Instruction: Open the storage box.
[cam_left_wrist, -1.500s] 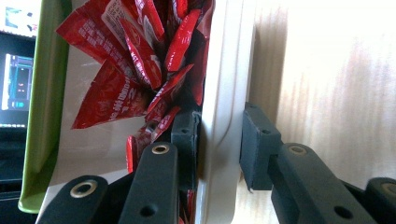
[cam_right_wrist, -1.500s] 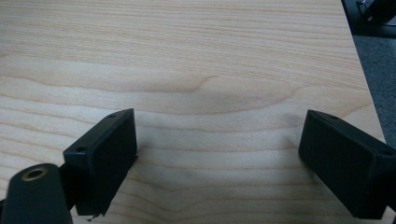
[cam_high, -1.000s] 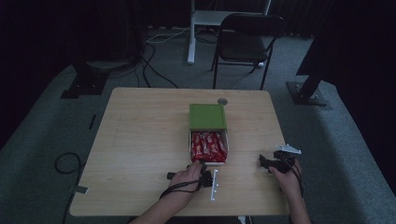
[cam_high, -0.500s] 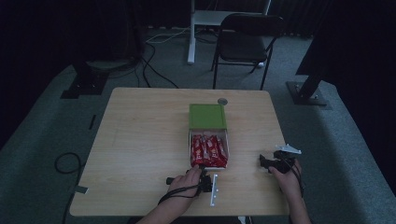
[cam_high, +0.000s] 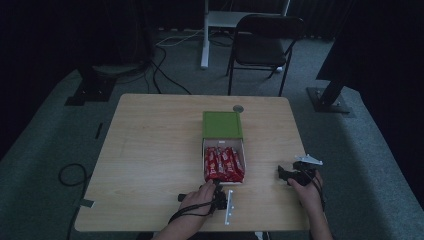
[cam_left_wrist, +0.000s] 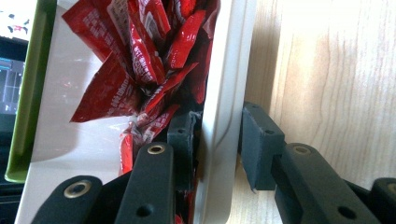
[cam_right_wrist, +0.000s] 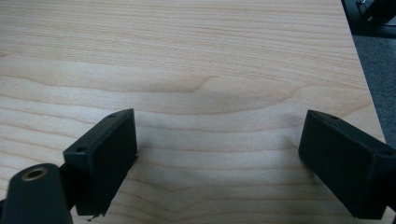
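Left tool (cam_left_wrist: 212, 140) is clamped across the near wall of the white tray (cam_left_wrist: 224, 93): one pad sits inside among the red wrappers (cam_left_wrist: 140, 70), the other outside; that outer pad shows a slight gap to the wall, so the grip looks light. In the high view the tray (cam_high: 244, 161) lies at mid-bench, drawn partway out of its green sleeve (cam_high: 222, 125), with the left tool (cam_high: 216, 192) at its near edge. Right tool (cam_right_wrist: 217, 158) stands released, jaws spread wide over bare bench (cam_right_wrist: 196, 56), holding nothing; in the high view it (cam_high: 284, 173) rests well to the right of the tray.

Judgement on the step in hand: the tray is apparently being slid from or positioned against the sleeve. To do this well, keep the pull level and in line with the sleeve's long axis, so the tray does not tip and spill. The inner pad lies against wrapper ends; these could snag or be dragged. The idle right tool could steady the sleeve if it begins to travel with the tray.

Count:
- Trays: one
- Sleeves: one
- Red packets: several, bunched; an exact number cannot be told
- Tools: two
- Small round grey item (cam_high: 238, 108) at the far bench edge: one
- Chair (cam_high: 267, 42) beyond the bench: one
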